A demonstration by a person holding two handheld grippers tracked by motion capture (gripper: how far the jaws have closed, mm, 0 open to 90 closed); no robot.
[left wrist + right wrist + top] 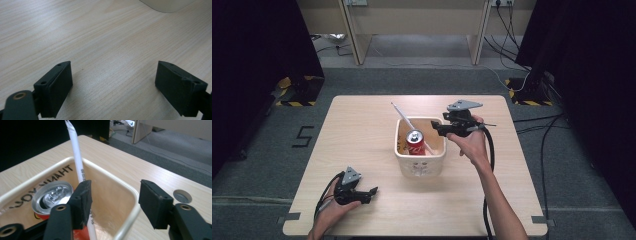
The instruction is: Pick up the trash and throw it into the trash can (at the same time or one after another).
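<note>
Right tool (113, 202) hangs with jaws spread over the tub's (419, 167) right rim, beside the straw (77, 162) that leans against the can (415, 141), seemingly placed for grabbing. Left tool (362, 192), also spread, rests idle on the bench (362, 130) at near left.

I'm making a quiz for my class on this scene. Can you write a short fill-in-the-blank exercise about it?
1. The red can stands inside the cream ____.
2. The white straw leans against the bin's ____.
3. The left gripper's jaws are ____ over bare table.
4. The right gripper hovers with jaws ____.

Missing words: bin; rim; open; open
</note>
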